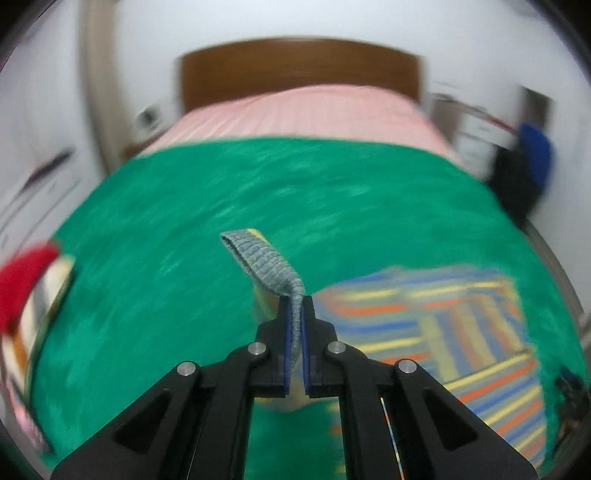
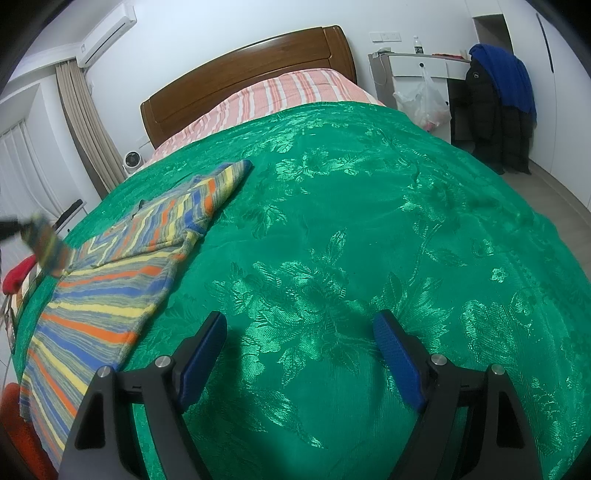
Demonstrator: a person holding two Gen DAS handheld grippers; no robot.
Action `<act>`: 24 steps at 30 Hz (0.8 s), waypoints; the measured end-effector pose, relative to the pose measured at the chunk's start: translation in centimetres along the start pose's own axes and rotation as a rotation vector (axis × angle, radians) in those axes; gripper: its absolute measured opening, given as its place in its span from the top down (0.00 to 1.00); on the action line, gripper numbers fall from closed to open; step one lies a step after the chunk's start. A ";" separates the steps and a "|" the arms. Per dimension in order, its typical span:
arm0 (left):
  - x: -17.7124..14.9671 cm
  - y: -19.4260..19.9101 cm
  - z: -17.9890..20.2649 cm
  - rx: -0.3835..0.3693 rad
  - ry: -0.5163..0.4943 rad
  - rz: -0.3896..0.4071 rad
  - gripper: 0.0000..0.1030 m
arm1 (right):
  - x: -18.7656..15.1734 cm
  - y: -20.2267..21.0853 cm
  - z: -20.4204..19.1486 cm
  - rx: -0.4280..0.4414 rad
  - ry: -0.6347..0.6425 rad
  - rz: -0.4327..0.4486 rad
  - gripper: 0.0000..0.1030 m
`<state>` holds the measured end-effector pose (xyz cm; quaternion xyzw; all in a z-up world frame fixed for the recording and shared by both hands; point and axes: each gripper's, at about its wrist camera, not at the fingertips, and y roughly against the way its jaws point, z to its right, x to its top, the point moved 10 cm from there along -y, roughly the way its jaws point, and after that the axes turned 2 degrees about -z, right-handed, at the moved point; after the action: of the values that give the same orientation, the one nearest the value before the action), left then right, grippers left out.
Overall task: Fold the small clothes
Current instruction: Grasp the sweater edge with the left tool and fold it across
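Gripping a grey ribbed cuff (image 1: pixel 271 267) of the sweater (image 2: pixel 99 295), the L gripper (image 1: pixel 294 306) is fully closed; pads pinch the fabric, cuff sticks up past the tips and flops over to the left. No earlier view given. L view is smeared w/ blur. L gripper tilts down toward the bed (image 2: pixel 332 229), raised above the cover.

R gripper (image 2: pixel 301 350) tilts down too, jaws wide apart, nothing between them, only green cover (image 2: pixel 369 206) under the gap. Fingers (image 2: pixel 397 354) w/ blue pads, sharp in view.

Sweater: 1, striped blue/yellow/orange/grey, lying flat by the bed's left edge in R view, one sleeve stretched toward the headboard (image 2: pixel 251 70). In R view the lifted cuff shows as a blur at the far left, above the sweater's near-left part.

Counts: 2 grippers, 1 sweater, 1 bed, 1 green floral cover, 1 pink striped sheet (image 2: pixel 280 94) at the head end. By the far wall: 1 AC unit (image 2: pixel 107 31), 1 small fan (image 2: pixel 131 160), 1 white desk (image 2: pixel 417 64) w/ 1 bottle (image 2: pixel 417 44), dark jacket (image 2: pixel 487 110).

Writing: none legible; bottle label too small.
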<state>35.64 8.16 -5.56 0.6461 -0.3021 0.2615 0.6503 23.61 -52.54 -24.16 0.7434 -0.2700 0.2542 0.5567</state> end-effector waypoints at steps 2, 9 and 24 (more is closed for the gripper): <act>1.1 -0.1 5.8 -0.069 -0.075 0.020 0.97 | 0.0 0.0 0.0 0.000 -0.001 0.000 0.21; -4.8 -5.7 19.5 -0.200 -0.243 -0.135 0.25 | 0.0 0.0 0.0 0.000 -0.001 0.001 0.21; -11.3 -5.3 2.1 -0.273 0.042 -0.224 0.23 | 0.0 -0.1 -0.3 0.010 -0.003 0.001 0.19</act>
<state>31.64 6.52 -17.48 0.5757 -0.2471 0.1574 0.7634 23.71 -52.22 -24.16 0.7465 -0.2700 0.2549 0.5522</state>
